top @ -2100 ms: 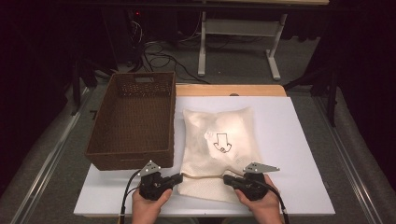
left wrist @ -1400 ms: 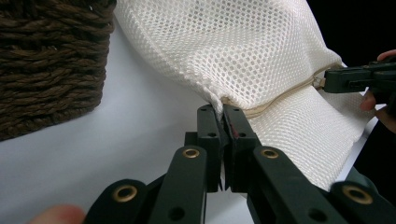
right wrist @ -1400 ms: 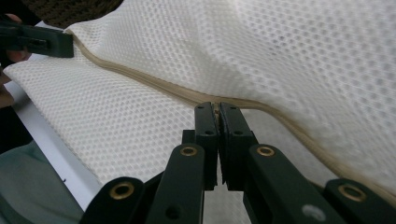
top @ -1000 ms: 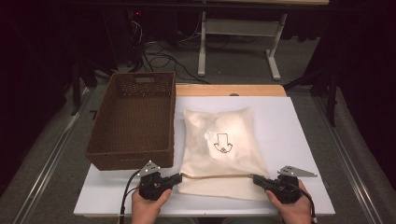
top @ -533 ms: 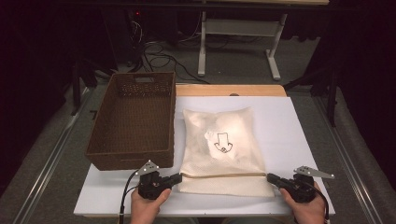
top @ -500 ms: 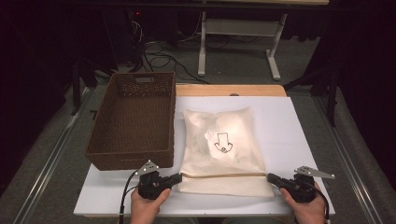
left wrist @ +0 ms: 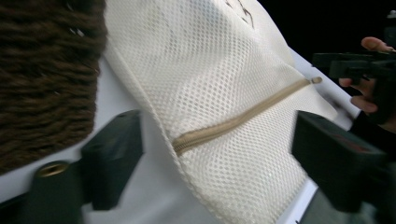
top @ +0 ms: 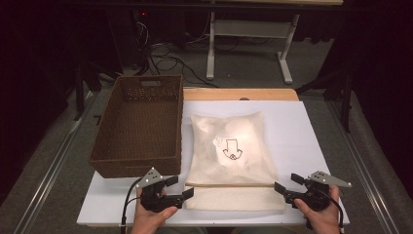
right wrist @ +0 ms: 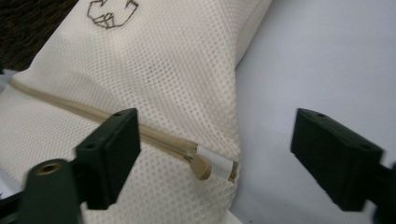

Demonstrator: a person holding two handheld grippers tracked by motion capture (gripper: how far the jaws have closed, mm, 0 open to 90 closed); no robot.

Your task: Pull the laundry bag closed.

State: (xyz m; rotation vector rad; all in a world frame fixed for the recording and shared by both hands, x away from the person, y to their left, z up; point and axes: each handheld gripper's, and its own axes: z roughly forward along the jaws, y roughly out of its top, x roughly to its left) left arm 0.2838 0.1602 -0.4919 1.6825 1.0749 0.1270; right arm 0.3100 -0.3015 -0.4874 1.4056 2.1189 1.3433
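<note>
Mesh laundry bag lies flat on the white table beside the wicker basket; its zipper looks fully closed, pull at the right end. Your left gripper and right gripper have just opened, jaws apart, nothing clamped. Left, I judge: bag into basket.

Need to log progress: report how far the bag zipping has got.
Done: the zipper looks closed across the mesh laundry bag, its pull at the end. In hand: left gripper and right gripper stand open, off the bag. Possibly left: moving it into the wicker basket.
</note>
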